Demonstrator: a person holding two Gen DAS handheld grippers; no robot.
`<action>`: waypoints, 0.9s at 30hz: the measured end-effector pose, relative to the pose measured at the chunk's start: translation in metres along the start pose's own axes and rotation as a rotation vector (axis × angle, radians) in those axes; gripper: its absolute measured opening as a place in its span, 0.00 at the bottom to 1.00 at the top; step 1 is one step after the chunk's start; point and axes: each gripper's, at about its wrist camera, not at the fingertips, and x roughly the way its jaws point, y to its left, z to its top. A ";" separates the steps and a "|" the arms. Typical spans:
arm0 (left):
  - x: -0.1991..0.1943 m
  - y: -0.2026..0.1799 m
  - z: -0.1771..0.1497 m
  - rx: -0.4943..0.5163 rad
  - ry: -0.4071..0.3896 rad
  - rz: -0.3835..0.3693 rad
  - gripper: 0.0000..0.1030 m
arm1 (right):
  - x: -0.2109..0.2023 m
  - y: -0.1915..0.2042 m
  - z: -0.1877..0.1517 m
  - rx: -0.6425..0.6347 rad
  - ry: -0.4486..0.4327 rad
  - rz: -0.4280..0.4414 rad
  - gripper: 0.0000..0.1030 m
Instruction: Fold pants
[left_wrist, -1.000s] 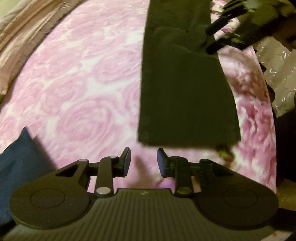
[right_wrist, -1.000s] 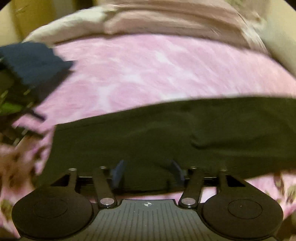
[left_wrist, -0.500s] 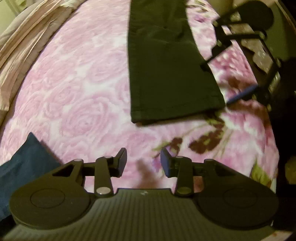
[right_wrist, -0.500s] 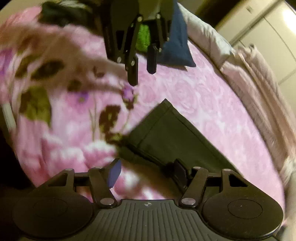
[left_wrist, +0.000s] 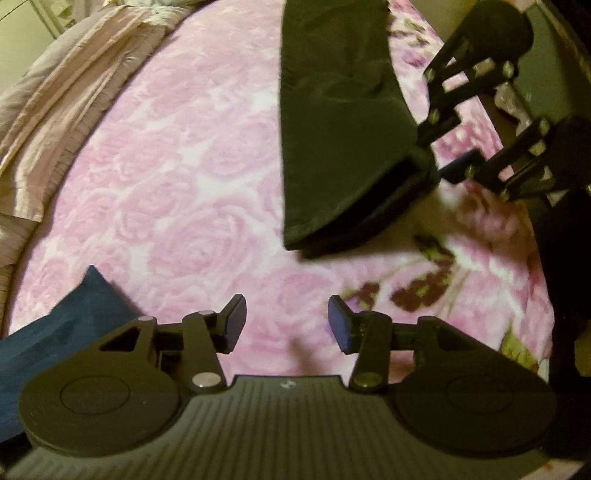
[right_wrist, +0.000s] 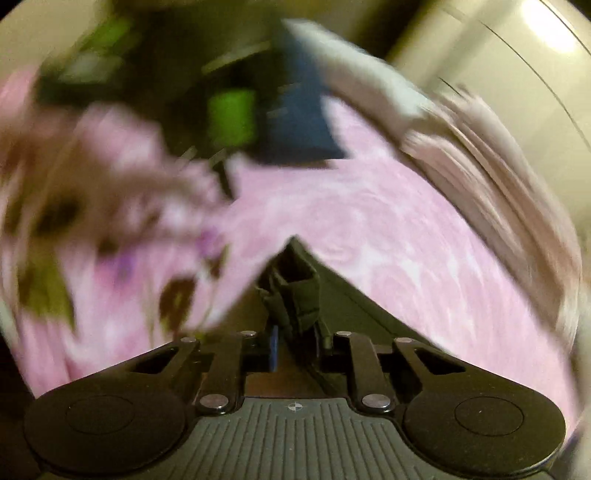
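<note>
While the dark pants (left_wrist: 332, 122) are stretched in a long folded strip across the pink rose-patterned bedspread (left_wrist: 177, 177), their near hem corner is pinched by the right gripper (left_wrist: 430, 155), seen in the left wrist view at about two o'clock. That corner is lifted off the bed, so the hem sags open beneath it, and the rest of the strip is laid away toward twelve o'clock. In the right wrist view the right gripper (right_wrist: 295, 345) is shown with its jaws closing, bunched dark cloth (right_wrist: 295, 295) caught between the pads at six o'clock; the surroundings there are smeared by blur. The left gripper (left_wrist: 286, 325) is held above bare bedspread at six o'clock of its own view, its jaws apart and opening, nothing between them, well apart from the pants. A folded navy garment (left_wrist: 62, 321) is seen at eight o'clock, just beside the left gripper's body. A rumpled beige blanket (left_wrist: 70, 85) is bunched along the bed's edge at ten o'clock.
</note>
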 end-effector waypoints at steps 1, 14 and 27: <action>-0.002 0.003 0.004 -0.006 -0.007 -0.001 0.43 | -0.007 -0.018 0.005 0.114 -0.014 0.010 0.13; 0.003 0.024 0.180 0.088 -0.218 0.004 0.48 | -0.072 -0.288 -0.097 1.256 -0.275 -0.083 0.13; 0.149 -0.014 0.359 0.206 -0.153 -0.147 0.50 | 0.018 -0.423 -0.293 1.664 -0.152 -0.006 0.11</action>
